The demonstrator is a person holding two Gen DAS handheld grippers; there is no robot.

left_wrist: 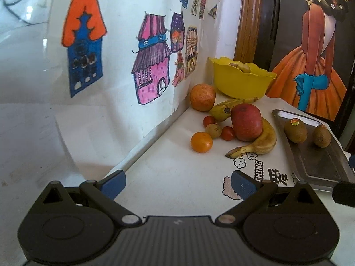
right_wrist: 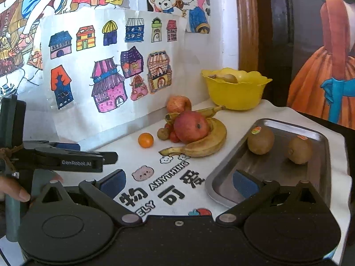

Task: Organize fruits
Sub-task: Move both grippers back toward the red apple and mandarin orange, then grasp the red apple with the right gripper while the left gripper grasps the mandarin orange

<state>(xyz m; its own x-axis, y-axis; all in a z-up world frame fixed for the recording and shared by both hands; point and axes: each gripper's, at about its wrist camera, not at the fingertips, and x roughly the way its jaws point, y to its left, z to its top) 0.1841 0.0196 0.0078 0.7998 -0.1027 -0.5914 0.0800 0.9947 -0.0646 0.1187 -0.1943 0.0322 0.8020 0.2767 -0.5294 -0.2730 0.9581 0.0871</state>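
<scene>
A pile of fruit lies on the white table: a red apple (left_wrist: 246, 122) (right_wrist: 191, 126) resting on a curved banana (left_wrist: 261, 141) (right_wrist: 204, 143), a second banana (left_wrist: 224, 108), a paler apple (left_wrist: 202, 97) (right_wrist: 178, 103) by the wall, a small orange (left_wrist: 201, 142) (right_wrist: 145, 140), cherry tomatoes (left_wrist: 227, 133) and a small kiwi (left_wrist: 213, 130) (right_wrist: 163, 133). Two kiwis (left_wrist: 295, 130) (right_wrist: 260, 140) lie on the steel tray (left_wrist: 319, 168) (right_wrist: 221, 188). My left gripper (left_wrist: 178, 184) is open and empty, short of the pile. My right gripper (right_wrist: 178, 182) is open, its right finger over the tray.
A yellow bowl (left_wrist: 240, 79) (right_wrist: 235, 88) holding a fruit stands at the back by a wooden frame. A wall covered with house drawings (left_wrist: 153, 62) runs along the left. The left gripper's body (right_wrist: 66, 157) and a hand (right_wrist: 13, 190) show left in the right wrist view.
</scene>
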